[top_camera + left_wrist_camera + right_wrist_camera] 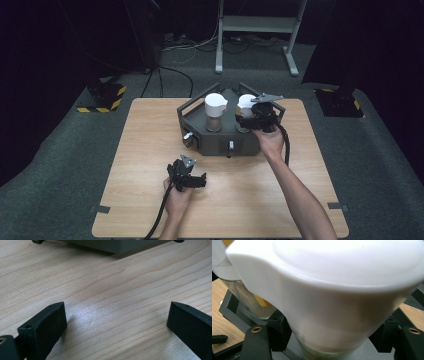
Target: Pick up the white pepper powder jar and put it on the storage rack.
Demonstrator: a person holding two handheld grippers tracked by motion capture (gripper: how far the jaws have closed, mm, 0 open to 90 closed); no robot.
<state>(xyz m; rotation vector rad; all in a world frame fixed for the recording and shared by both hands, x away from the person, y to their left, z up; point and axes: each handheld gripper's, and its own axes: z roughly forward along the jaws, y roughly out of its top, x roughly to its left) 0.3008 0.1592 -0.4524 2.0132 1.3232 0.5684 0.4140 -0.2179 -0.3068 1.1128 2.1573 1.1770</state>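
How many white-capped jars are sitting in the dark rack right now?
2. One white-capped jar stands in the left side of the rack; the other jar stands in the right side, with the right hand-held gripper clamped on it.

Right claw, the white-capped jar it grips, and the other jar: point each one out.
right claw [248, 120], high view, between its tips at the jar.
gripped jar [342, 302], right gripper view, white cap's side.
other jar [215, 105], high view, white cap.
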